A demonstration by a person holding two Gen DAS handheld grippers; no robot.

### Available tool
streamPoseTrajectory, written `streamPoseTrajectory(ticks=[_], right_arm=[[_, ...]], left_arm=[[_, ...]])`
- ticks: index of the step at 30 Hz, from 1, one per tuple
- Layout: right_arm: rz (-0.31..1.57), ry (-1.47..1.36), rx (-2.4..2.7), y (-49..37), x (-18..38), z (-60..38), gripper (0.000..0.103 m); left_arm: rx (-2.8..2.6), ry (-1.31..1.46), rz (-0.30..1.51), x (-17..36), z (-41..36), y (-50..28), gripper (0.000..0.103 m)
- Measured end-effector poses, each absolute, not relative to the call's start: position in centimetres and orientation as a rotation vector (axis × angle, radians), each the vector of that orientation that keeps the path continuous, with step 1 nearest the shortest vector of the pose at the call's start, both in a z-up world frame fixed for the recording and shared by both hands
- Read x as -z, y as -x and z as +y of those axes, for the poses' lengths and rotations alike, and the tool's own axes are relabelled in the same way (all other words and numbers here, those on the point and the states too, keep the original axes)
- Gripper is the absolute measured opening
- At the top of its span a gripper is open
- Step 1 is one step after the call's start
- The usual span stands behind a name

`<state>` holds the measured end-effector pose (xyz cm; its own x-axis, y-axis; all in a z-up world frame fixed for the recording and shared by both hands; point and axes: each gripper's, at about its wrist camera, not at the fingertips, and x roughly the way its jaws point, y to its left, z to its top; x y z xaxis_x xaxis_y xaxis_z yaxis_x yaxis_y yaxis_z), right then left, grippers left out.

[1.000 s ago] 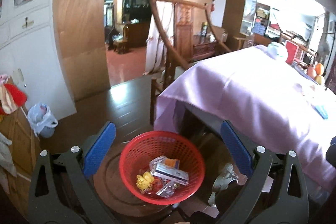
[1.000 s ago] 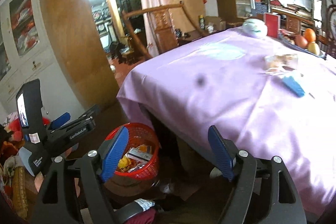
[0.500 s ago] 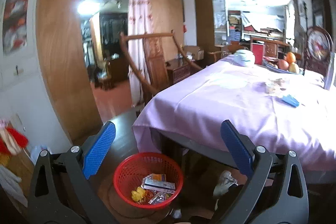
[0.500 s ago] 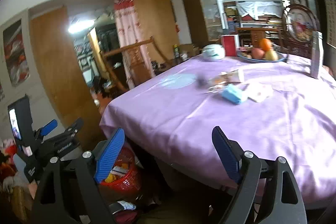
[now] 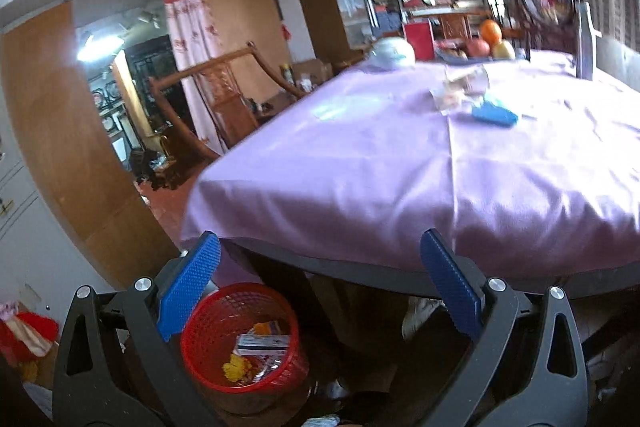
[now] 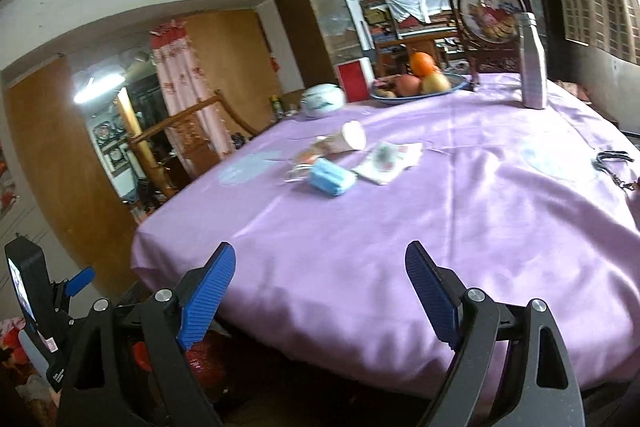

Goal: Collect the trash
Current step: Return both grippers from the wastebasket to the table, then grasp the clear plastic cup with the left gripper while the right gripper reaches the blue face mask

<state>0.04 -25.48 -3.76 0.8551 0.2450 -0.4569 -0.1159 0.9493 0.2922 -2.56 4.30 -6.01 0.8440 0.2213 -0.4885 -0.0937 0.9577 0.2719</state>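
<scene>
A red mesh basket (image 5: 208,355) stands on the floor below the table's near left corner, holding wrappers and a small box. On the purple tablecloth (image 6: 400,219) lie a blue crumpled packet (image 6: 331,178), a white paper cup on its side (image 6: 352,137), clear wrappers (image 6: 308,157) and a printed napkin (image 6: 388,159). The packet also shows in the left wrist view (image 5: 494,114). My left gripper (image 5: 316,287) is open and empty at the table edge above the basket. My right gripper (image 6: 320,291) is open and empty over the table's near edge.
A fruit bowl (image 6: 416,85), a white lidded pot (image 6: 323,99), a red box (image 6: 353,79), a silver bottle (image 6: 533,65) and a round framed screen (image 6: 490,11) stand at the far side. Keys (image 6: 616,163) lie at the right. A wooden chair (image 5: 224,95) stands left.
Both grippers have risen and tilted up from the basket toward the tabletop. The basket has dropped low in the left view and nearly out of the right view. Both stay open.
</scene>
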Motion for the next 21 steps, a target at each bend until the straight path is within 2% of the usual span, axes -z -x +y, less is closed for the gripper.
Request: streamPoseTrajectory(ticks=[6,8,10,14,21], right_arm=[[0.551,-0.219,-0.151,-4.5,3.7,-27.8,0.085],[0.565,-0.207,-0.156,-6.4,3.2,-28.1,0.086],[0.579,-0.190,-0.166,-8.6,2.5,-28.5,0.091],[0.612,-0.150,-0.133,-13.6,2.3,-29.2,0.091],[0.695,-0.266,-0.113,-20.3,4.7,-32.5,0.091]], left_arm=[[-0.101,-0.247,0.625,7.2,2.5,-2.0,0.096],[-0.063,-0.246,0.636,6.7,1.9,-3.9,0.096],[-0.006,-0.219,0.646,5.7,1.8,-5.6,0.096],[0.106,-0.129,0.705,3.8,1.1,-11.3,0.096],[0.153,-0.131,0.794,2.9,-2.2,-20.4,0.096]])
